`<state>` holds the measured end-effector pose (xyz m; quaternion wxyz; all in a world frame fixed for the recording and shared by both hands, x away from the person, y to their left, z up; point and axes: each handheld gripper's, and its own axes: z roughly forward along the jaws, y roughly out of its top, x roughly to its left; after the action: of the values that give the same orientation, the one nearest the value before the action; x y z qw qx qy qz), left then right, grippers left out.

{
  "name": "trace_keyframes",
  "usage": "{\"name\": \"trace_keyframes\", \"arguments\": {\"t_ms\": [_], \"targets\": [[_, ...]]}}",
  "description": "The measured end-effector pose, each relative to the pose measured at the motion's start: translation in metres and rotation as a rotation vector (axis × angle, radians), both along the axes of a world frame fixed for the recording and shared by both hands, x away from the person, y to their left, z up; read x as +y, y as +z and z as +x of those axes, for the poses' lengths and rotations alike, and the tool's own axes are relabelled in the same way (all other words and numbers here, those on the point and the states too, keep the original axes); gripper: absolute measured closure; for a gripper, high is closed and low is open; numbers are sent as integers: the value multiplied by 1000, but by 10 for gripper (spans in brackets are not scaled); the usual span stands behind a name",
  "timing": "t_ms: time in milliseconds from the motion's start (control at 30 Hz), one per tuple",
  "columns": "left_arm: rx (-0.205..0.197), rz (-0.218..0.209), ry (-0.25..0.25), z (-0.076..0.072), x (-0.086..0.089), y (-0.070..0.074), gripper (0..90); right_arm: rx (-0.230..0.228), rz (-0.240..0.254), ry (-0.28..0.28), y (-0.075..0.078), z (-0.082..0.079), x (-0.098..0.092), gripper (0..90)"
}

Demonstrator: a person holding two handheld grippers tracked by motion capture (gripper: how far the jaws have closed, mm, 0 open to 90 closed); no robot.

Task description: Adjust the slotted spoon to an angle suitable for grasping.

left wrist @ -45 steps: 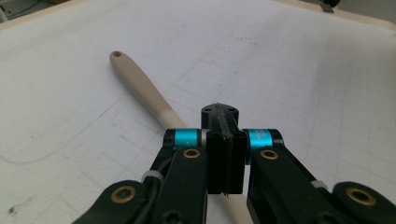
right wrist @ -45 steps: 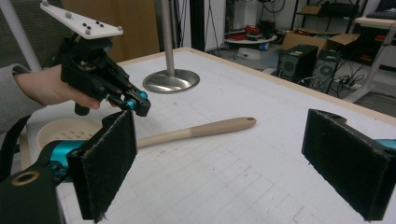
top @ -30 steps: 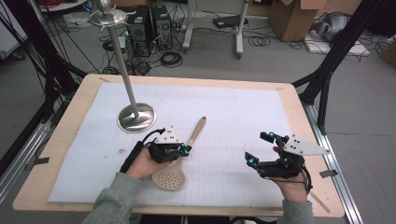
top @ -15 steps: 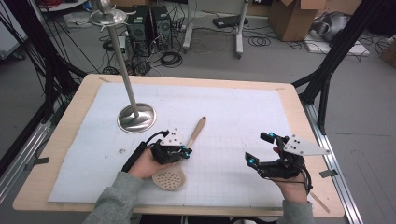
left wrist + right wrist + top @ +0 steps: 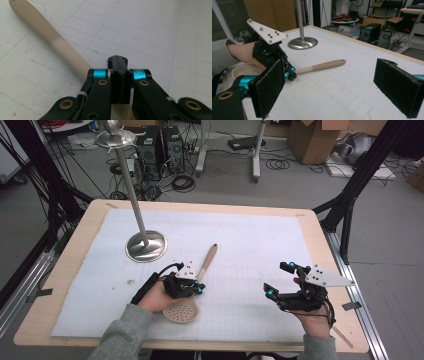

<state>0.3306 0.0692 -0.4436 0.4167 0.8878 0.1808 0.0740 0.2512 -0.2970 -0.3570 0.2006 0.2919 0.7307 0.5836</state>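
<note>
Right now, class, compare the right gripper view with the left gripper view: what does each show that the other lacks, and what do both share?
The right gripper view alone gives the metal stand, the spoon's perforated bowl, the person's left hand and the right hand-held gripper, jaws wide apart. The left gripper view alone gives a close look down the left hand-held gripper, its jaws closed together above the handle. Both share the spoon's wooden handle, the left hand-held gripper and the gridded white mat.
</note>
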Motion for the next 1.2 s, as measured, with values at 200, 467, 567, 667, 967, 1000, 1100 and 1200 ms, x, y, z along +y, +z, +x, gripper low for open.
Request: {"name": "trace_keyframes", "arguments": {"t_ms": [200,467,567,667,967,1000,1100,1200], "targets": [[-1,24,-11,-3,1,2,897,7,-1,0,-1,1,0,94],[-15,51,-14,-9,11,4,896,10,-10,2,-3,2,1,94],[-14,55,-14,-11,19,4,896,11,-10,0,-3,2,1,94],[-8,47,-11,-14,28,4,896,17,-11,-2,-3,2,2,94],[-17,40,-20,-26,49,3,896,21,-25,-2,-5,3,4,94],[-17,40,-20,-26,49,3,896,21,-25,-2,-5,3,4,94],[-20,36,-28,-31,55,2,897,18,-27,2,-5,4,5,94],[-23,25,-39,-37,63,1,896,22,-28,2,-5,3,5,94]]}}
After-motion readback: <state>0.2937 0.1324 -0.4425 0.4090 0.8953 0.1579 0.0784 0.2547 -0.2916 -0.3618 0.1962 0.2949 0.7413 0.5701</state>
